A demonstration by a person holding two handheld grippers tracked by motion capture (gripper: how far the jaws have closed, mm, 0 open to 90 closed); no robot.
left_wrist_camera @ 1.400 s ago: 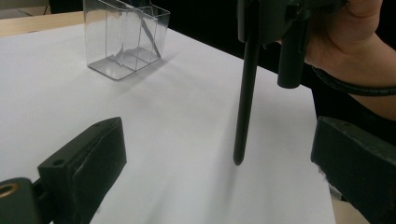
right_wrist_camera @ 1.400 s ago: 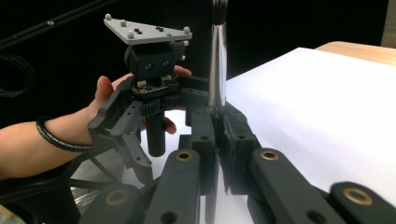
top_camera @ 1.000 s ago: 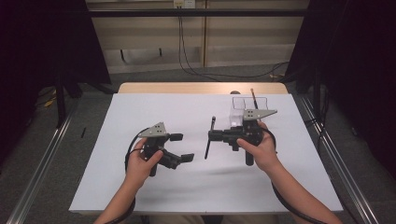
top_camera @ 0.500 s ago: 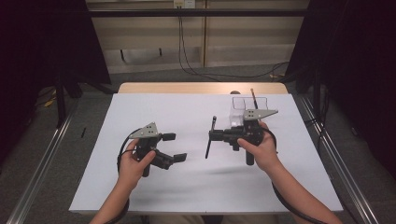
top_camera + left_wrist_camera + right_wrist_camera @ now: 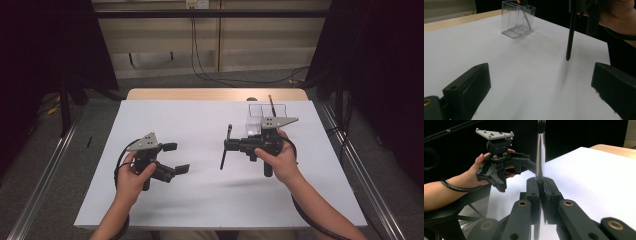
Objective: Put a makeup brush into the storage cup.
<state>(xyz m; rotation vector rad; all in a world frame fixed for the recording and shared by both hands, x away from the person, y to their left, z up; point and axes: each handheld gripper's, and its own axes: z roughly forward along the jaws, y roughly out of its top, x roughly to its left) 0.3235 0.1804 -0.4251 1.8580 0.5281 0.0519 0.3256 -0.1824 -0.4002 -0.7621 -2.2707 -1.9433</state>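
From above, spread left gripper (image 5: 176, 157); right gripper (image 5: 541, 186) close-up shows its jaws pinching black pen (image 5: 540, 152).

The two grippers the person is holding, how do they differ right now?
The right gripper has its jaws shut on a black pen, while the left gripper has its jaws spread wide with nothing between them. The right gripper sits near the clear box; the left gripper is farther from it, across the white table. Both are black with a grey three-cornered plate.
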